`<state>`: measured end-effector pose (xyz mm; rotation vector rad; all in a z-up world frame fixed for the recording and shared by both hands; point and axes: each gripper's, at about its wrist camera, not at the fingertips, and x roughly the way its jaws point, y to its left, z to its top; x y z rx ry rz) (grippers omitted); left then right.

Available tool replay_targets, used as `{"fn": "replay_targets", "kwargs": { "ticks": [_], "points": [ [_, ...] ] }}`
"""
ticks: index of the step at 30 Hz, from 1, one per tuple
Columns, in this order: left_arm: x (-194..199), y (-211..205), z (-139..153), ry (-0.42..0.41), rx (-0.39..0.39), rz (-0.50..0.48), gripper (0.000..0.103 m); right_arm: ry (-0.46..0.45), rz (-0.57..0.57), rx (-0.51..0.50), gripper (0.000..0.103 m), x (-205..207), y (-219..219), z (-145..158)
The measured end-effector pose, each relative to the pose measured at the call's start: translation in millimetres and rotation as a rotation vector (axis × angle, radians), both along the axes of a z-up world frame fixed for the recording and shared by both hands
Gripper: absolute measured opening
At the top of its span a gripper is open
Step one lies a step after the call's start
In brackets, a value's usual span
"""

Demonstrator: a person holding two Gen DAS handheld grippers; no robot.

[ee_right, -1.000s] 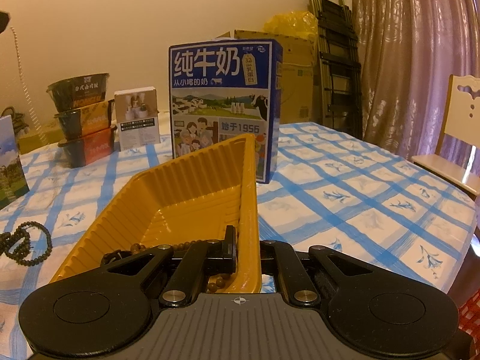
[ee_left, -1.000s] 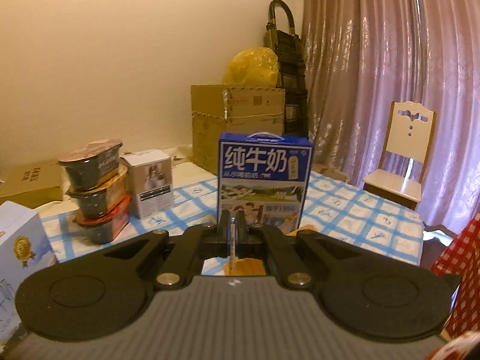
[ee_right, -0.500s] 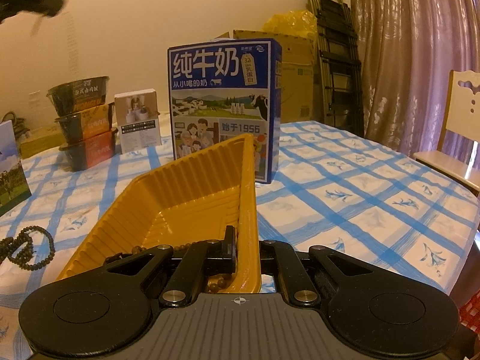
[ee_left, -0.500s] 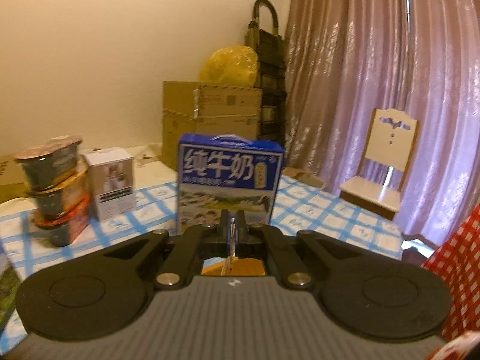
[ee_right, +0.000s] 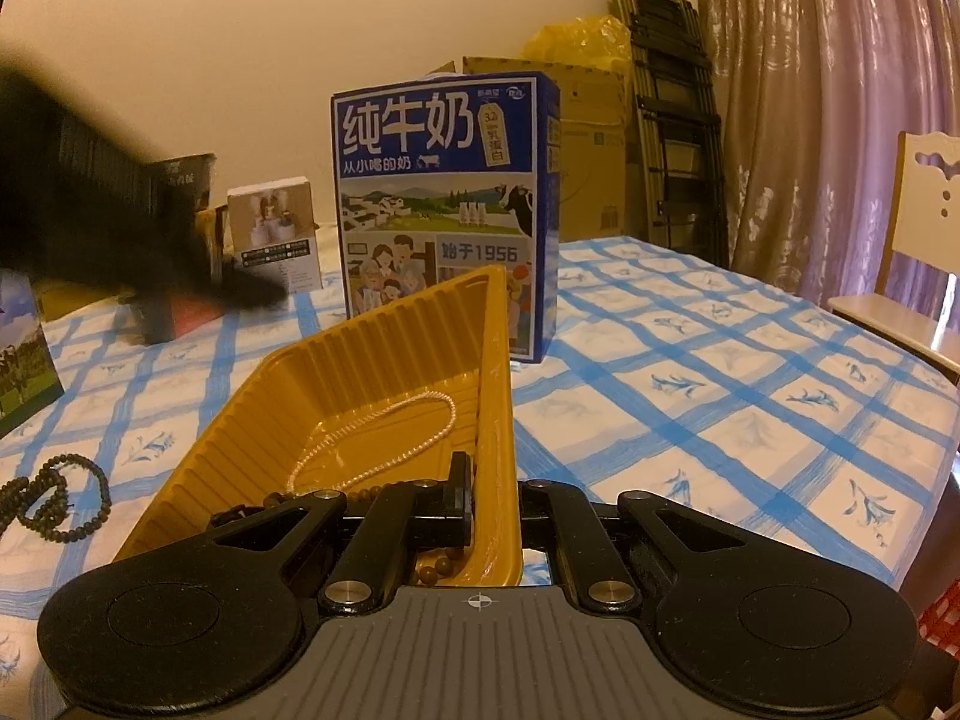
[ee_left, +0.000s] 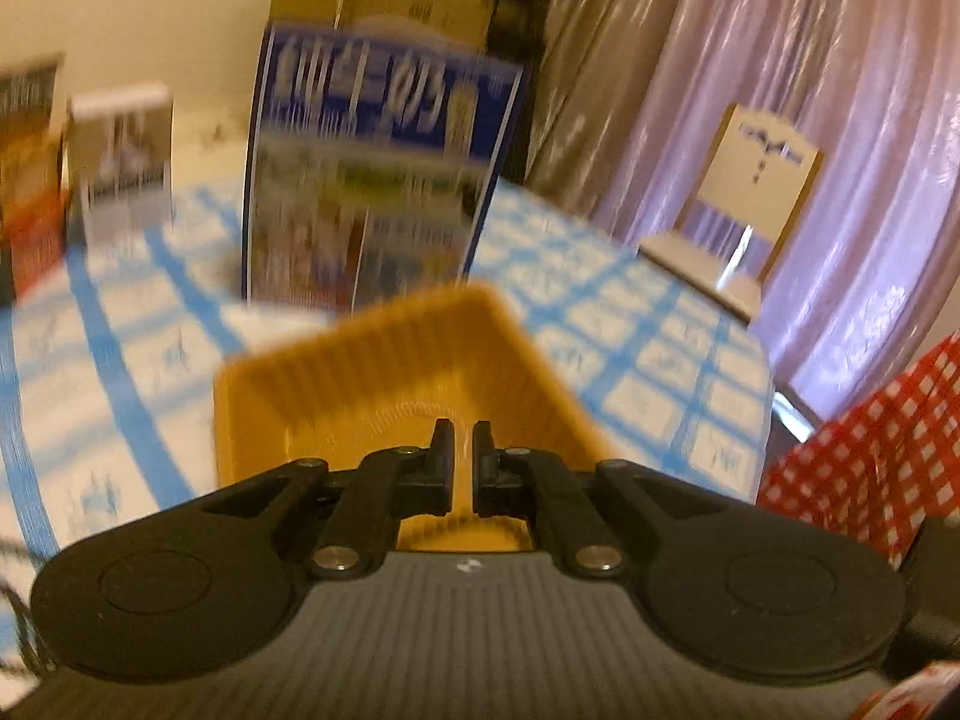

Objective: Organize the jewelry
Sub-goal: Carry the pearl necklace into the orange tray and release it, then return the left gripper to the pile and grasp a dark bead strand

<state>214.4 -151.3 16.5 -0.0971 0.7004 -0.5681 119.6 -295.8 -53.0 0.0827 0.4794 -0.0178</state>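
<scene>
Two strands are already seen inside the ribbed yellow plastic tray: a thin pale pearl-like chain looped across its floor, and a string of brown wooden beads gathered at the near end, so sorting looks partly done. One dark beaded bracelet is left coiled on the blue-and-white checked tablecloth, apart from the tray on its left, and is judged the next piece to be collected. The tray's right wall is pinched by the right gripper, its jaws closed tight on the thin rim, apparently so the tray is kept tilted and steady as a catching target. The left gripper is held above the tray's near end, its jaws parted by only a narrow gap with nothing between them, which fits a release over the tray; this view is heavily blurred, so finer detail cannot be told. In the right wrist view it shows only as a dark smear at the left. Behind the tray a tall blue milk carton stands upright, clear of the work.
</scene>
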Motion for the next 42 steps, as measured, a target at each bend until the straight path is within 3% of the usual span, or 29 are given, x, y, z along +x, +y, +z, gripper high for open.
{"fn": "replay_targets", "kwargs": {
  "ticks": [7, 26, 33, 42],
  "points": [
    [-27, 36, -24, 0.048, -0.037, 0.099, 0.014, 0.006, -0.005, 0.003, 0.006, -1, -2, -2],
    [-128, 181, -48, 0.057, 0.170, 0.537, 0.016, 0.009, -0.008, -0.012, 0.006, -4, -3, -3],
    [-137, 219, -55, 0.049, 0.225, 0.639, 0.017, 0.009, -0.009, -0.016, 0.006, -4, -4, -4],
    [-119, 248, -67, 0.038, 0.322, 0.674, 0.017, 0.014, -0.008, -0.016, 0.006, -6, -7, -4]
  ]
}}
